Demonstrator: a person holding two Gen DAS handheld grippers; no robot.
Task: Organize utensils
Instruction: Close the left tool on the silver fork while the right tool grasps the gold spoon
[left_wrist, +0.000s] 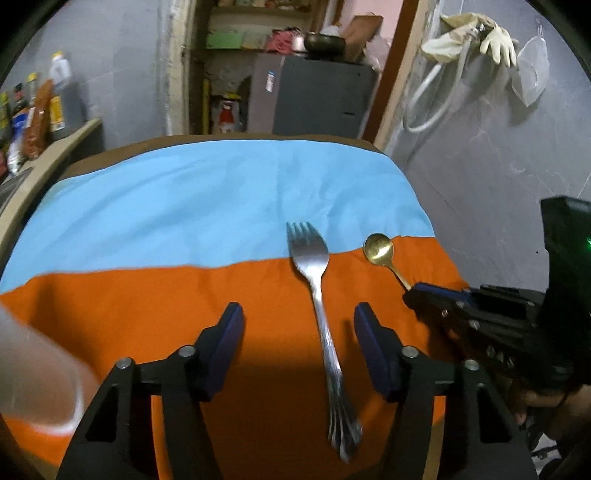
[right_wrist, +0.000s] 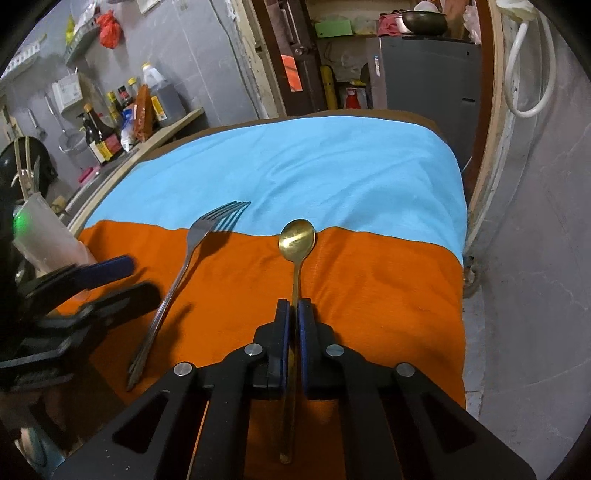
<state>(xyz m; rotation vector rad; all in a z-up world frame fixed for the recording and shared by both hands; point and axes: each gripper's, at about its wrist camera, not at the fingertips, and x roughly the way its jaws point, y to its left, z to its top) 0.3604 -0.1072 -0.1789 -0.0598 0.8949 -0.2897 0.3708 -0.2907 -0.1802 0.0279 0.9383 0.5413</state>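
A steel fork lies on the orange cloth, tines toward the blue cloth; it also shows in the right wrist view. My left gripper is open and empty, with the fork's handle lying between its fingers, nearer the right one. My right gripper is shut on the handle of a gold spoon, bowl pointing forward at the cloth seam. In the left wrist view the spoon sticks out of the right gripper to the right of the fork.
A blue cloth covers the table's far half. A translucent plastic cup stands at the left edge, blurred in the left wrist view. Bottles line a counter at the left. A grey wall is close on the right.
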